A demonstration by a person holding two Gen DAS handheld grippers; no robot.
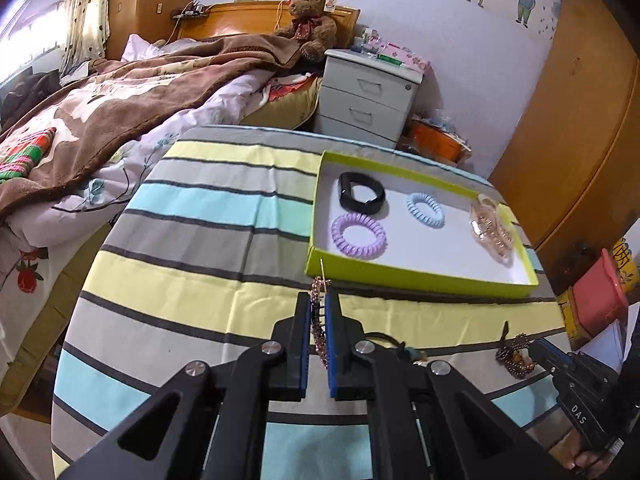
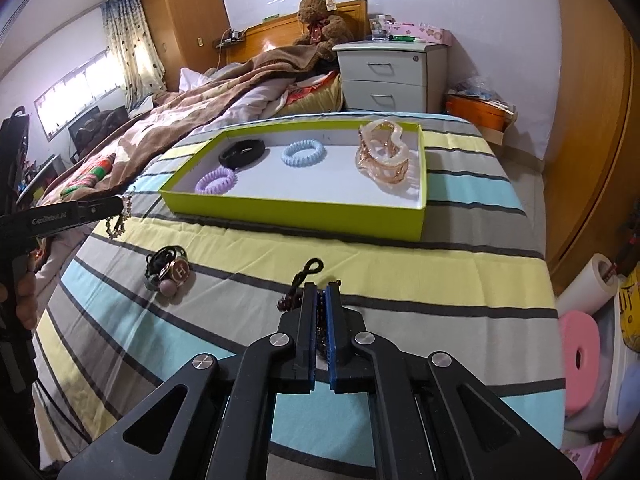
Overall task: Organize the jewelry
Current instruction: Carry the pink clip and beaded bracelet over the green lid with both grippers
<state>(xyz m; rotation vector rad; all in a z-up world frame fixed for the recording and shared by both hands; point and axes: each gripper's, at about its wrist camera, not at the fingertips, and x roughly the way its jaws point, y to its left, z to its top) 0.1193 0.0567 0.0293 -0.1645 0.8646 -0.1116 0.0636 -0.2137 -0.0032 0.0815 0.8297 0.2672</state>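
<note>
Left gripper (image 1: 318, 312): jaws clenched on a pink beaded chain (image 1: 319, 330), lifted clear of the striped cloth (image 1: 192, 240) just short of the tray's near left corner.
Chain handling: light, limp, slippery, I judge; pinched mid-length, its ends dangle and may snag the tray wall.
Right gripper (image 2: 319, 304): jaws clenched on a dark beaded bracelet (image 2: 294, 300) with a cord loop, low over the desk's near middle.
Bracelet handling: probably stiffer; grip the beads, not the cord.
Green tray (image 2: 296, 212): far half of the desk; holds black band (image 2: 242, 151), purple coil (image 2: 215, 181), blue coil (image 2: 303, 152), amber claw clip (image 2: 382, 156).
Left loose: hair ties with charm (image 2: 168, 270), near left.
</note>
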